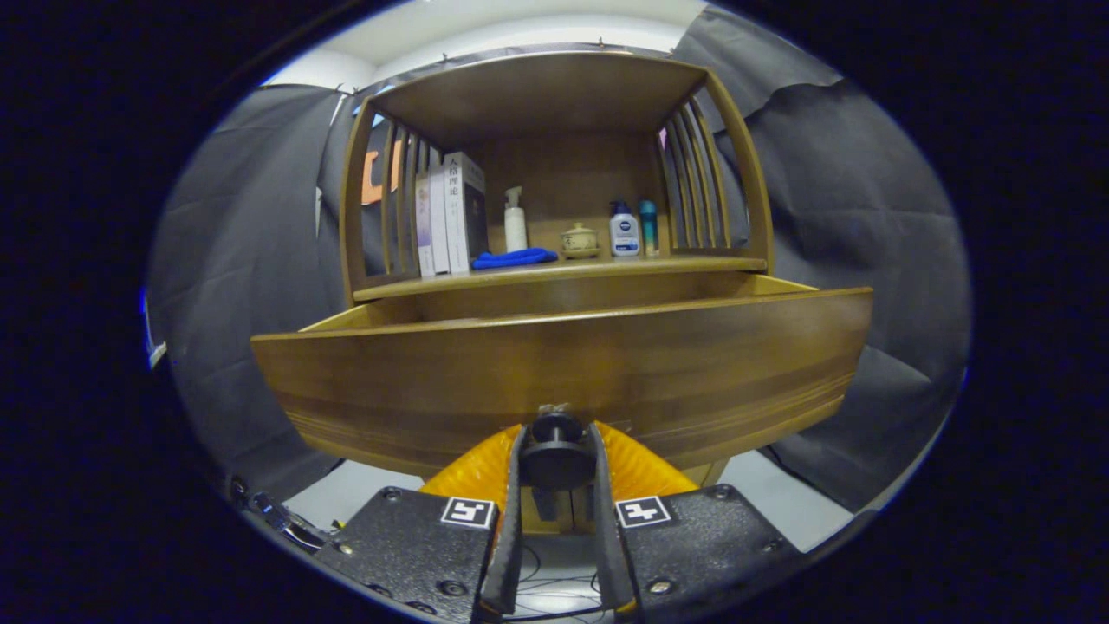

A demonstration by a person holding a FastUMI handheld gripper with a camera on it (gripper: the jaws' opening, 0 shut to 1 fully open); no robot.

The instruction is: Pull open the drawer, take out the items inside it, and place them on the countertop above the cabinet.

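While the gripper (555, 451) has both fingers (513, 485) closed tight against the round dark knob (555, 452), the drawer (563, 373) stands pulled out from the wooden cabinet (554, 113), its front panel blocking any sight of what lies inside. On the countertop (563, 267) above sit 3 upright books (450, 215), writing on the spines too small to make out. Beside them lies 1 folded blue cloth (513, 257), then 1 white pump bottle (515, 221), 1 small lidded pot (579, 239), 1 white bottle with a blue label (624, 232) and 1 teal tube (648, 227) partly hidden behind it. Slatted side rails flank the shelf.
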